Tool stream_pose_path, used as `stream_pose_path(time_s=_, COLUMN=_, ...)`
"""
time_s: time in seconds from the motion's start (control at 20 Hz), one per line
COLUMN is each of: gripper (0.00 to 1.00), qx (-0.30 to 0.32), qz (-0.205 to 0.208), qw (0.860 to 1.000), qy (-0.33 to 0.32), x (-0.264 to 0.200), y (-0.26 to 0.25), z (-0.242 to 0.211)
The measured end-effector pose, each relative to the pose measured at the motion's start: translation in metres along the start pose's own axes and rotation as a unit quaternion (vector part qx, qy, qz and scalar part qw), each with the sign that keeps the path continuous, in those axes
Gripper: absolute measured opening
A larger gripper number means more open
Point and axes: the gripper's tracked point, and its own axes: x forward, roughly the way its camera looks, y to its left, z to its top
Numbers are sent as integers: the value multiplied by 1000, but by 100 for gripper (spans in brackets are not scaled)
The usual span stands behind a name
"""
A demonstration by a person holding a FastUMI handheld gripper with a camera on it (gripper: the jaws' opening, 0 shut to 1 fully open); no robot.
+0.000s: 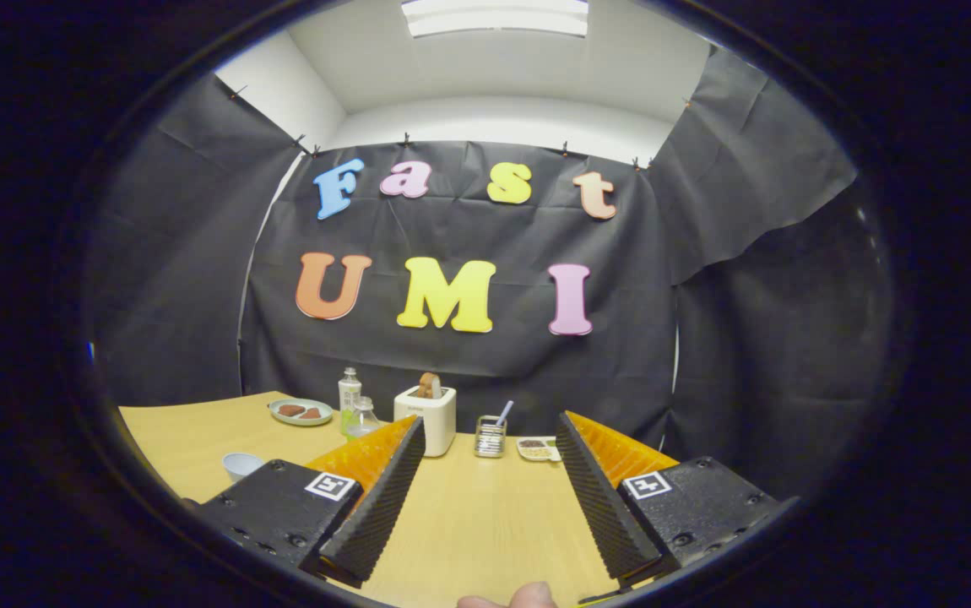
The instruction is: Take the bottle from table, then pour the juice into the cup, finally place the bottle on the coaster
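**Gripper wide apart over bare table, bottle far left**

Your gripper (490,485) hangs with its fingers spread wide, nothing between them but table (469,523). The bottle (349,397) stands upright at the far side, beyond your left finger, with a small flask (361,418) just in front of it. Left of those lies a plate (301,411). A pale cup (241,464) sits nearer, left of your left finger. The toaster (426,418) and a holder (490,437) stand far ahead between the fingers.

A cloth-walled recording booth: black drapes (460,338) clipped behind a wooden table (485,515) of kitchenware.
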Motion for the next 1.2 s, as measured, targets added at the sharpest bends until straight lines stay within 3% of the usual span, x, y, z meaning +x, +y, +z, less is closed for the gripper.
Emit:
stream_pose_path(time_s=0.7, gripper=99, qx=27, qz=-3, qw=1000, qy=-13, x=-132, y=-14, z=-16)
stream_pose_path(time_s=1.2, gripper=99, qx=37, qz=-7, qw=999, qy=-18, x=-166, y=-28, z=-17)
